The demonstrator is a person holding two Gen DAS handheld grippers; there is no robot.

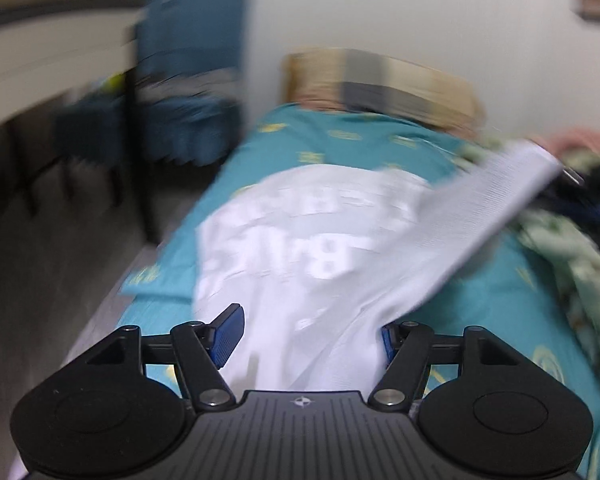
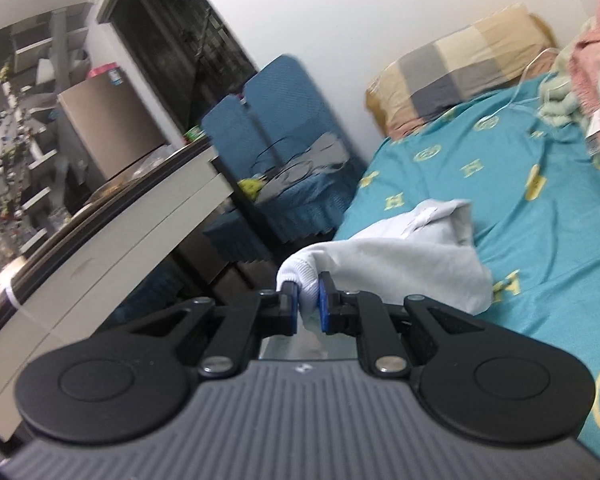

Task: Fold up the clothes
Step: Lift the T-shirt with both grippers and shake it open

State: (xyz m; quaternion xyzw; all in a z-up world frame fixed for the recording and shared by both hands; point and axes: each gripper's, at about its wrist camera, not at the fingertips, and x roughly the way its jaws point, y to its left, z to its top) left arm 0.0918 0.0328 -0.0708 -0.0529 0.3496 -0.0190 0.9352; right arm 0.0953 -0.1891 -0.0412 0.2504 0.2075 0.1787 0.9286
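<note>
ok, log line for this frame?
left hand-held gripper: open, white shirt between fingers | right hand-held gripper: shut on white shirt | bed

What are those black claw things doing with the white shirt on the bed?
A person is folding clothes with a claw in each hand. The right gripper is pinched shut on a bunched bit of the white shirt, lifting it over the teal bedsheet. The left gripper has its fingers wide apart with the shirt's cloth lying between them, so it isn't squeezing. The left picture is blurry, so things are moving. A pile of other clothes waits at the side of the bed.
</note>
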